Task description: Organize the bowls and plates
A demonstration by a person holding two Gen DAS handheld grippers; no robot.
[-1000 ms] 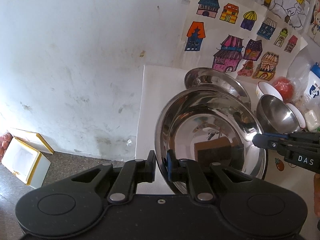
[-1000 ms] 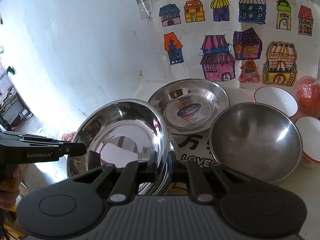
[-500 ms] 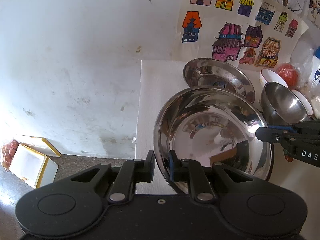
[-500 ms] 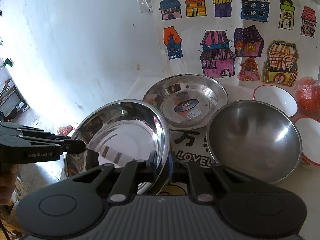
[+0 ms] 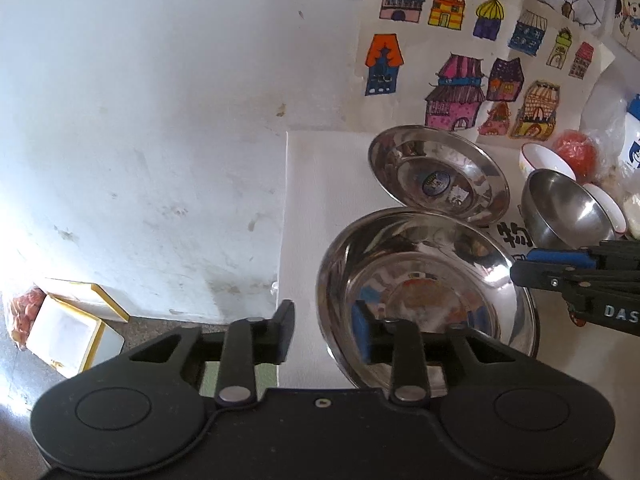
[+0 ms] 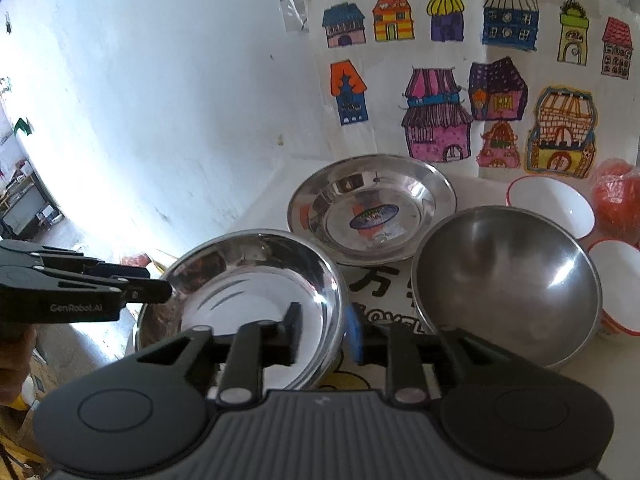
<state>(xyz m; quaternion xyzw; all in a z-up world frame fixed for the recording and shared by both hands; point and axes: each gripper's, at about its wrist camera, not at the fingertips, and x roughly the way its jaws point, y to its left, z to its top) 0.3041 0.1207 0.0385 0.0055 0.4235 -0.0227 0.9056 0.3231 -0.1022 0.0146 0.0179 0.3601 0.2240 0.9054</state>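
Observation:
A shiny steel plate [image 5: 424,292] [image 6: 256,280] lies on the white table near its left edge. My left gripper [image 5: 324,334] straddles the plate's near-left rim; its jaws are opening, and neither pad touches the rim. My right gripper [image 6: 324,334] straddles the opposite rim the same way, jaws opening and pads clear of the metal. Each gripper shows in the other's view: the right gripper [image 5: 520,264] and the left gripper [image 6: 164,286]. Behind lies a second steel plate [image 5: 436,176] [image 6: 372,208] with a sticker in it.
A deep steel bowl [image 6: 508,284] stands right of the plates, with two red-rimmed white bowls [image 6: 552,204] and a red bag [image 6: 616,196] beyond. Drawings of houses hang on the wall [image 6: 440,120] behind. The table's left edge [image 5: 282,240] drops to a floor with boxes [image 5: 68,332].
Both grippers were shut on the plate's rim and have opened off it. The plate has tipped from tilted to lying flat on the table.

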